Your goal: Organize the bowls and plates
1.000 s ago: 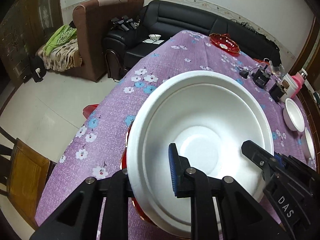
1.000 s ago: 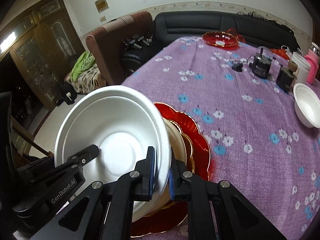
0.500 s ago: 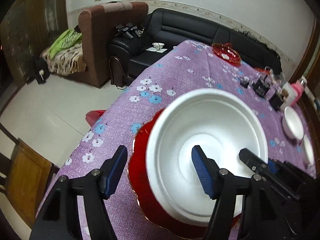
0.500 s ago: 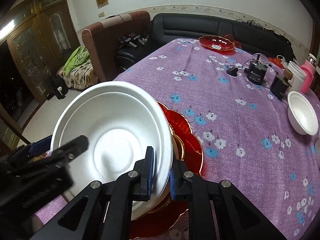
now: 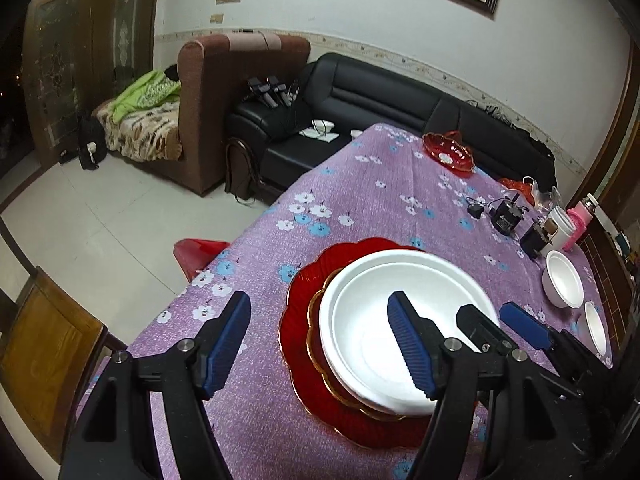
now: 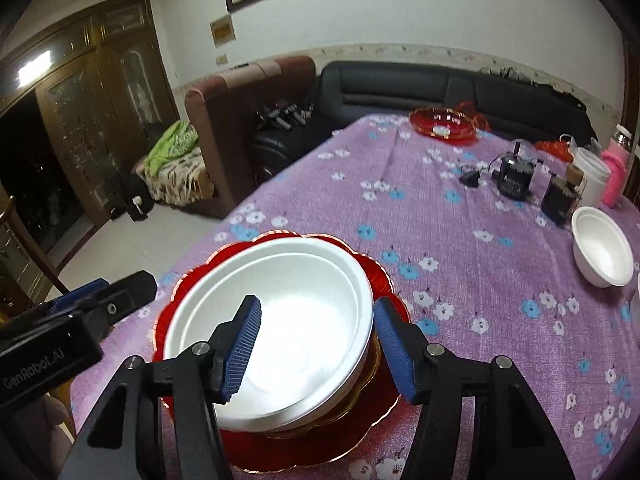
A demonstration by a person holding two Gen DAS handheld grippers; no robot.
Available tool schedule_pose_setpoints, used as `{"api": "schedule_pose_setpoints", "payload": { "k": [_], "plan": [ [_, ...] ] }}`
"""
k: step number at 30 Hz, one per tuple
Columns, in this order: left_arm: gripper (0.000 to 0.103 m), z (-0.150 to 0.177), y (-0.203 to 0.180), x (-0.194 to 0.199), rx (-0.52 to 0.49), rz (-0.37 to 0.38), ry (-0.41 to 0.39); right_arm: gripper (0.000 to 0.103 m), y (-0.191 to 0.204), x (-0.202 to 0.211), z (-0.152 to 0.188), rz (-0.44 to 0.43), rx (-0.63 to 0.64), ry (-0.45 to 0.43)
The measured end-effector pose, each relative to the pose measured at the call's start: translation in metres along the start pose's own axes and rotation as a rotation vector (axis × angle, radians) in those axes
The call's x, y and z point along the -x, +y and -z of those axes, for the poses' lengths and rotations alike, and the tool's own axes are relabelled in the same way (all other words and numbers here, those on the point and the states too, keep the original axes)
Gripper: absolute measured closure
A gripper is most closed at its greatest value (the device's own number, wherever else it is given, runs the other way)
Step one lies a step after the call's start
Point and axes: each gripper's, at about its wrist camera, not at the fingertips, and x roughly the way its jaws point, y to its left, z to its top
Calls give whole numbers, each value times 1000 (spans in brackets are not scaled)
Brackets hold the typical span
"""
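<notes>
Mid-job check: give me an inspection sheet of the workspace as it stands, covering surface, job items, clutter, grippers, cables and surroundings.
Surface: table under a purple floral cloth.
Job's things: large white bowl sits on a gold-rimmed plate atop the red scalloped plate; two small white bowls at the right edge; a red dish at the far end.
Clutter: black adapters, white cup, pink bottle.
Grippers: left gripper open, holding nothing; right gripper open, straddling the large bowl's rim.
Cables: thin lead by the adapters.
Surroundings: black sofa, brown armchair, wooden chair.
</notes>
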Motion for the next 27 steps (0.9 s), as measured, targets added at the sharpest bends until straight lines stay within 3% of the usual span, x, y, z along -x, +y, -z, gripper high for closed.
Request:
{"api": "schedule_pose_setpoints", "payload": {
  "k": [11, 27],
  "plan": [
    [25, 20, -39, 36, -132, -81, -121, 39, -22, 45, 14, 2, -79, -81],
    [25, 46, -98, 39, -249, -62, -74, 38, -72, 82, 52, 17, -191, -85]
  ]
}}
